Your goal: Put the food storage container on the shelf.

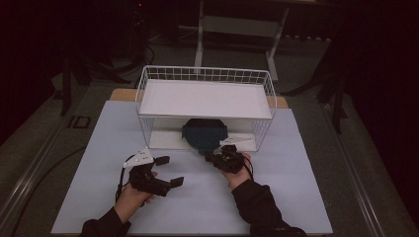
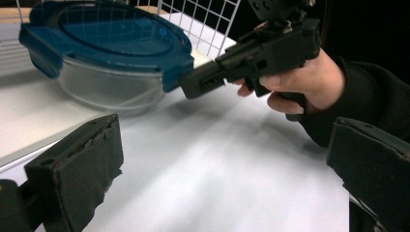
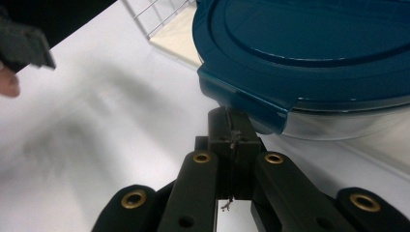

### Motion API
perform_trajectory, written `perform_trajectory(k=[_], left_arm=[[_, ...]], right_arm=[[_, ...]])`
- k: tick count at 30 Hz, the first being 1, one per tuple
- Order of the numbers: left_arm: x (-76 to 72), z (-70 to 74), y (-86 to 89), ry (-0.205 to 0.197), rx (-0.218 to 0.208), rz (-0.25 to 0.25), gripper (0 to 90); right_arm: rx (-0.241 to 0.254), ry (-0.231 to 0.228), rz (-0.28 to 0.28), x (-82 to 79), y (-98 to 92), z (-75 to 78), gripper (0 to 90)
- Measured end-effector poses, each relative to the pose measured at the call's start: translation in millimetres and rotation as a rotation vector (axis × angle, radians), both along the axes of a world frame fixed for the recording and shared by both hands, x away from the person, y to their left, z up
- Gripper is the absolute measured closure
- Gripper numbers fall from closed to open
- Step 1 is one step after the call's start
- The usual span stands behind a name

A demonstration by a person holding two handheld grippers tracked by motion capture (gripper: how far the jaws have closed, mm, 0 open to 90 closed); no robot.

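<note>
Container (image 1: 204, 134) sat under wire rack (image 1: 205, 101), at its near edge. My right gripper (image 1: 211, 158) was pressed together, nothing pinched, tips at lid clip (image 3: 244, 104), maybe touching. Left gripper (image 1: 170, 171) was spread, empty, farther off to near left.

1. The container's lid (image 3: 309, 43) looks like smooth blue plastic with a soft sheen; light streaks show on its top.
2. The container's bowl (image 2: 109, 89) is clear and glossy (glass or plastic, hard to tell).
3. The wire rack (image 1: 205, 75) is thin white-coated metal mesh; its shelf boards look matt white.
4. The table cover (image 1: 197, 197) is smooth, matt and pale.
5. The left gripper (image 2: 222, 169) has rough, frayed black pads (image 2: 82, 169); the right gripper (image 3: 231, 126) is matt black with brass-coloured rivets.
</note>
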State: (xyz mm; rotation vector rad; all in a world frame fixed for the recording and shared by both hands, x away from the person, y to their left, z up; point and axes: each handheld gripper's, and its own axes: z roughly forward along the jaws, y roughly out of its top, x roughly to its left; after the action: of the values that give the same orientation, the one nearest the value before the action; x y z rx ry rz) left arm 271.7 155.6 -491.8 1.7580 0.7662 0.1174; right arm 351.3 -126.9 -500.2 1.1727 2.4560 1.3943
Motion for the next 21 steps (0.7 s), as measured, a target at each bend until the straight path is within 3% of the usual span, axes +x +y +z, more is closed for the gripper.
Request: perform_trajectory(k=[21], left_arm=[[-1.9,-0.9,-0.7,0.004,-0.006,-0.011,0.0]], right_arm=[[-0.015,0.0,-0.044,29.8,7.8,-5.6,90.0]])
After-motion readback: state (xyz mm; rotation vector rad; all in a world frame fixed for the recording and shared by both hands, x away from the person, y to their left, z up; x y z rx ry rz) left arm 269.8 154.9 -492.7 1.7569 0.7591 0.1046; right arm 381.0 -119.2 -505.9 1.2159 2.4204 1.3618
